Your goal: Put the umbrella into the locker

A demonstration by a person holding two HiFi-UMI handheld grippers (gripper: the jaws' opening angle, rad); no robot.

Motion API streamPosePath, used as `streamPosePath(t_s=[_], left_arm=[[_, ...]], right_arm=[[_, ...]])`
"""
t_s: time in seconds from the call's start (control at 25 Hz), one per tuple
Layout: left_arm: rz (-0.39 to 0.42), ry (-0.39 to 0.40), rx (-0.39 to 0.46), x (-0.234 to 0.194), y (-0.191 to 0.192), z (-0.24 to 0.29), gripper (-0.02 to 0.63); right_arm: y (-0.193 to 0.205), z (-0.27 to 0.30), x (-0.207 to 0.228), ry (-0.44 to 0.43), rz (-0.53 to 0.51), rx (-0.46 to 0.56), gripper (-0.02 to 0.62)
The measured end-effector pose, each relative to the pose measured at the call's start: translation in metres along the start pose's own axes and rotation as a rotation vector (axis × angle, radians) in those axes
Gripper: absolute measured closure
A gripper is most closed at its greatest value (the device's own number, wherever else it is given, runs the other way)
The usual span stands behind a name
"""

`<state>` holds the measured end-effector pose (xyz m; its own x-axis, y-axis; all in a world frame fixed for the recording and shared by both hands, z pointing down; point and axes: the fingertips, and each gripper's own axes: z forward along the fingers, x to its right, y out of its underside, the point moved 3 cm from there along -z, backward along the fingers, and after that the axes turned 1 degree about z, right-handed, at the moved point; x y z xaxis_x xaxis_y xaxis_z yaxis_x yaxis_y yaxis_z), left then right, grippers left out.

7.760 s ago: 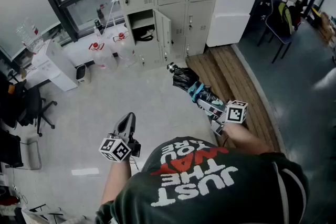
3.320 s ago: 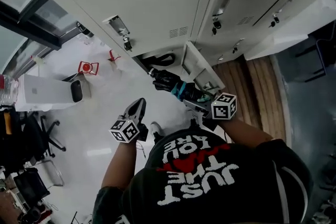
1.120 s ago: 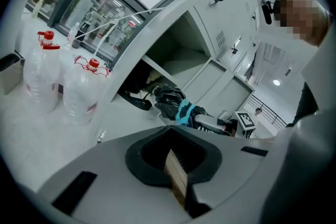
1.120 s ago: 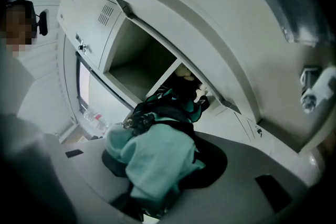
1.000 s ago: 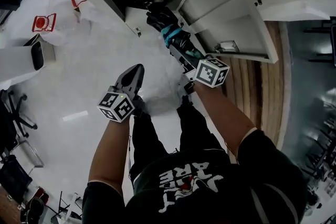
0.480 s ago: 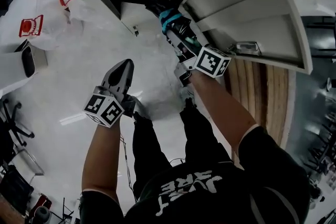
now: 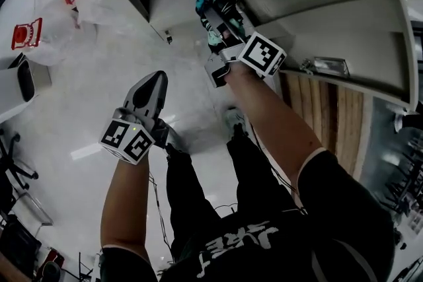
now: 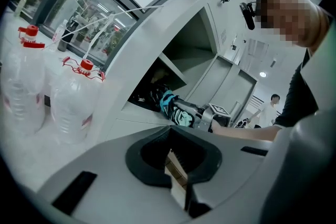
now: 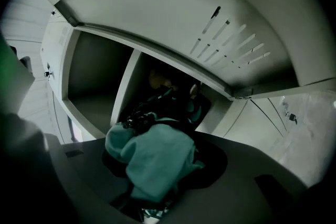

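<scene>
A folded black umbrella with a teal strap points into the open lower locker. Its front end is hidden in the dark opening. My right gripper is shut on the umbrella's rear part, just outside the opening. In the right gripper view the teal cloth of the umbrella fills the space between the jaws of my right gripper, with the compartment straight ahead. My left gripper is shut and holds nothing, lower left over the floor. From the left gripper view the umbrella lies across the locker's sill.
The locker door stands open to the right of my right arm. Clear water jugs with red caps stand on the floor left of the locker. A wooden platform lies at the right. My legs and feet are below.
My right gripper has pushed the umbrella further up the picture, so its front end has gone into the locker's opening. The left gripper has sunk a little.
</scene>
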<state>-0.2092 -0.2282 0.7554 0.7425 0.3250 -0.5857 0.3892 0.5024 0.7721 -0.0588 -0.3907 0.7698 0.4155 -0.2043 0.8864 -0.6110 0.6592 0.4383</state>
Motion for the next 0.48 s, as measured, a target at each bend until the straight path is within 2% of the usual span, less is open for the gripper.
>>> streamPosePath(t_s=[0.24, 0.48], left_arm=[[-0.003, 0.013, 0.015, -0.007, -0.004, 0.0, 0.611], [-0.003, 0.002, 0.014, -0.016, -0.003, -0.009, 0.611]], right_arm=[[-0.012, 0.036, 0.002, 0.005, -0.029, 0.042, 0.387], [-0.022, 0.04, 0.012, 0.054, -0.088, 0.071, 0.387]])
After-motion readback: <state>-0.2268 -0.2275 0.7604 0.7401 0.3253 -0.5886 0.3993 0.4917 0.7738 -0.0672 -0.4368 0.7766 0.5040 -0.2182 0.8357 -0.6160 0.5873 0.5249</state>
